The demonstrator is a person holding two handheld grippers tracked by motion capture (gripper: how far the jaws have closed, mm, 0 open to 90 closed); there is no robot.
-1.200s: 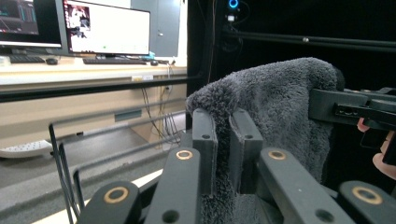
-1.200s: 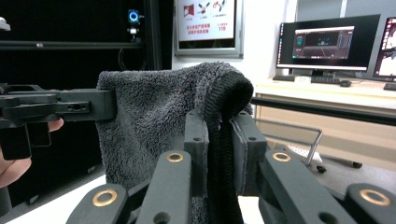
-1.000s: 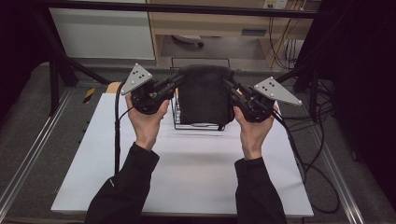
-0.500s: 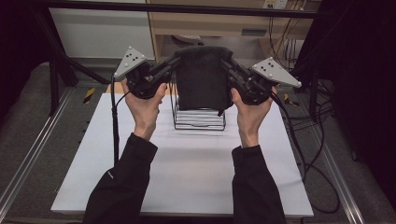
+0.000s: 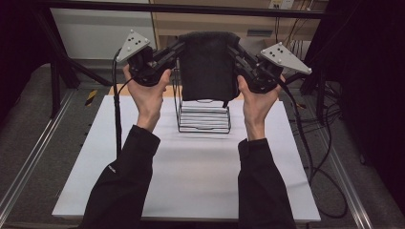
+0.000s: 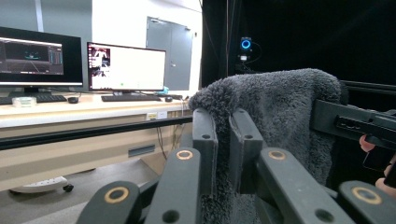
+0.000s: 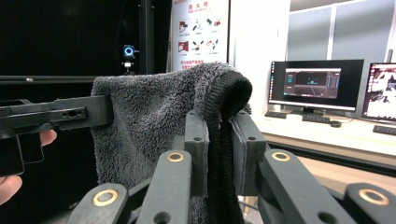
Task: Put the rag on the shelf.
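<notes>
Left gripper (image 5: pixel 177 47): its jaws are clamped on the left top corner of the dark towel (image 5: pixel 208 64), the fleece pinched between the pads in the left gripper view (image 6: pixel 224 154).
Right gripper (image 5: pixel 234 50): its jaws are closed on the right top corner, with the folded hem bunched between them (image 7: pixel 219 154).
Towel: it hangs flat and taut between the two grippers, in the air above the wire rack (image 5: pixel 204 114), its lower edge just over the rack's top.
Rack: black wire, standing on the white table (image 5: pixel 191 176), behind the forearms.
Risk: the grips are narrow corner pinches; pulling the hands apart could drag a hem free and drop that side.
Risk: the hanging edge could snag the wires and tip the light rack.
</notes>
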